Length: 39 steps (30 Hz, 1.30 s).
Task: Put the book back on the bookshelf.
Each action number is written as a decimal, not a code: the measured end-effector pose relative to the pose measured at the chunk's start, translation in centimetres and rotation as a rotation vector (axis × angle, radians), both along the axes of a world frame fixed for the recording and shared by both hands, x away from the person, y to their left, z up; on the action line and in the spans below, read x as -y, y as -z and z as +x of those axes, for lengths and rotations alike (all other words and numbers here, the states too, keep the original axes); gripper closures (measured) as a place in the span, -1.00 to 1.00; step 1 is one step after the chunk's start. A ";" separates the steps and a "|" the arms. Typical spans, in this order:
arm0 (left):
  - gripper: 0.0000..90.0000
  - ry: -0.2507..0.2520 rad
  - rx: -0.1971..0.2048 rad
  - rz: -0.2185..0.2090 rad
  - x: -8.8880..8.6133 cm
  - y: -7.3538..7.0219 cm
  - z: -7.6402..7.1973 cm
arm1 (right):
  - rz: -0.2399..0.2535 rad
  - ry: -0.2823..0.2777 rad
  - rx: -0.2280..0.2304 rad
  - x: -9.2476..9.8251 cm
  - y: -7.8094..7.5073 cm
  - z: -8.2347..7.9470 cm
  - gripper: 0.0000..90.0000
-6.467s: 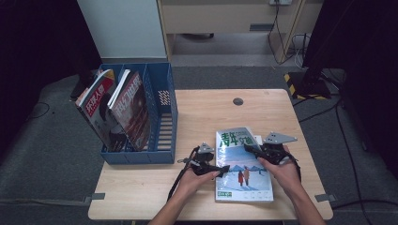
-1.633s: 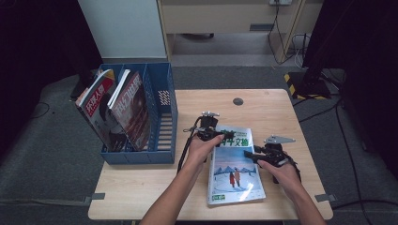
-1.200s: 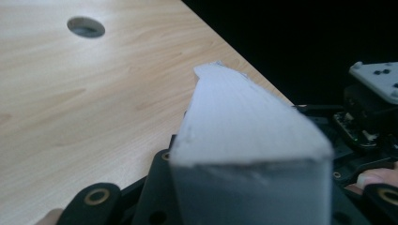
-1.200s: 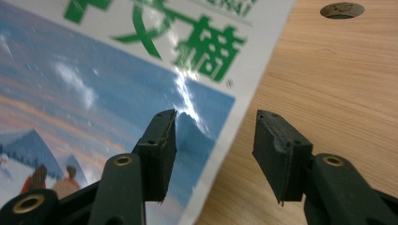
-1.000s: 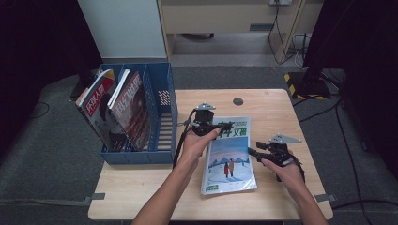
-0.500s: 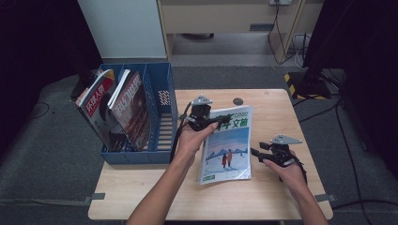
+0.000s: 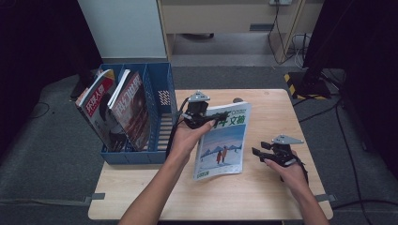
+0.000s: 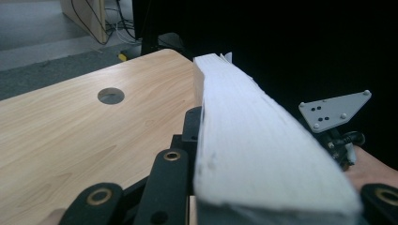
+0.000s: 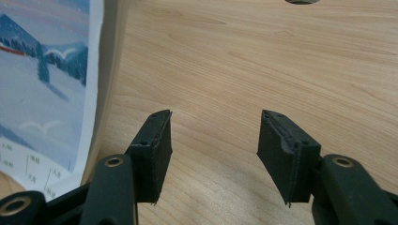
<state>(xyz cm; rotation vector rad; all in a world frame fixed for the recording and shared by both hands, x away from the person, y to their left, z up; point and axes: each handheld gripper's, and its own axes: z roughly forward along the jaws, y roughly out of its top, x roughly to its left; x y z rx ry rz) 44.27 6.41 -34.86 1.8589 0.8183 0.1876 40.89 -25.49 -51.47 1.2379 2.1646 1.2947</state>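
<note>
Left claw grips the magazine by its top edge, tilted up off the desk; right claw sits apart, jaws parted, empty. One-edge grip: pages could sag, slip, or snag the blue rack.

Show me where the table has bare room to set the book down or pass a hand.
Bare wood runs along the table's near edge and its far right corner, beyond the right gripper. The left is crowded: the blue rack of magazines, with the left gripper holding the book close beside it.
</note>
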 end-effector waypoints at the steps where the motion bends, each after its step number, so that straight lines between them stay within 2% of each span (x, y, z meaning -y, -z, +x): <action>1: 0.63 -0.002 0.004 0.007 -0.1 -0.2 -0.1 | 0.003 0.003 -0.003 0.0 0.0 0.0 -0.01; 9: 0.63 -0.019 0.014 0.022 -1.2 -1.6 -0.4 | -0.007 0.000 -0.006 0.0 0.1 0.0 -0.01; 18: 0.63 -0.059 0.051 0.029 -2.7 -2.8 -0.5 | -0.023 0.007 -0.005 0.1 0.2 0.0 -0.02; 22: 0.63 -0.080 0.058 0.016 -3.3 -3.1 -0.6 | -0.049 0.015 -0.003 0.2 0.3 0.0 -0.06; 28: 0.63 -0.095 0.054 -0.009 -4.1 -3.5 -0.6 | -0.123 0.039 -0.004 0.2 0.7 0.1 -0.20; 34: 0.63 -0.099 0.064 -0.018 -4.2 -3.8 -0.6 | -0.155 0.072 -0.025 0.4 1.1 0.4 -0.30; 39: 0.63 -0.098 0.067 -0.029 -4.2 -4.0 -0.6 | -0.173 0.078 -0.055 0.5 1.6 0.5 -0.36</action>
